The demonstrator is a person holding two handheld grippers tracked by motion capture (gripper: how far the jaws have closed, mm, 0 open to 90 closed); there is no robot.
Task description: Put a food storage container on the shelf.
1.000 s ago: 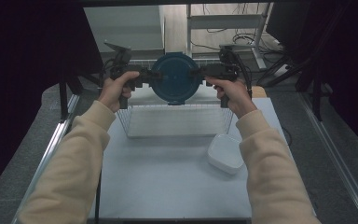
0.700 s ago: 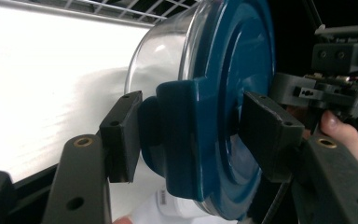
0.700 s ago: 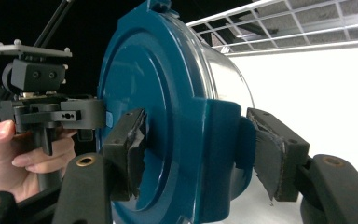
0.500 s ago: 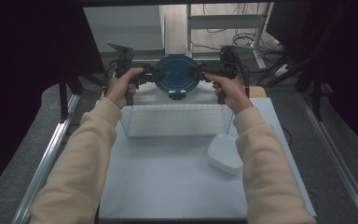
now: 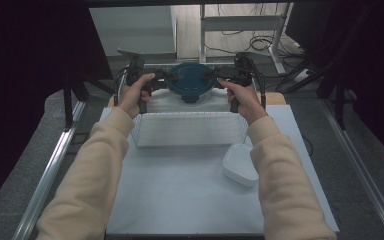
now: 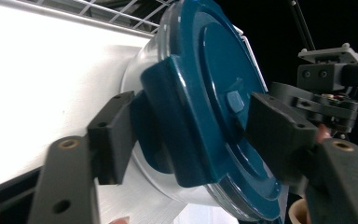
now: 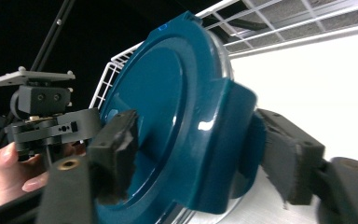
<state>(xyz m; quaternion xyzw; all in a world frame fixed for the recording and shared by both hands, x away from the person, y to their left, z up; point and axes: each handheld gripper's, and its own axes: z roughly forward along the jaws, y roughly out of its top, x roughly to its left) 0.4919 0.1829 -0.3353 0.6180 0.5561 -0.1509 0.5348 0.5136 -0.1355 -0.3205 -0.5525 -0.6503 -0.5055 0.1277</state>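
Note:
A round clear container with a dark blue lid hangs above the far side of a white wire basket, held between both grippers. My left gripper is shut on the latch tab at the lid's left edge; its pads press from both sides. On the opposite edge, my right gripper is shut on the other latch tab, which lies between its pads. The lid looks tilted in both gripper views.
A small white rounded tub lies on the white table top, right of centre. The basket spans the table's middle back. Metal frame rails run along both sides. A shelf stand and cables lie beyond.
The container has tipped from lid-facing-the-camera toward level, so its clear body now shows below the lid. Both hands shifted slightly farther back with it.

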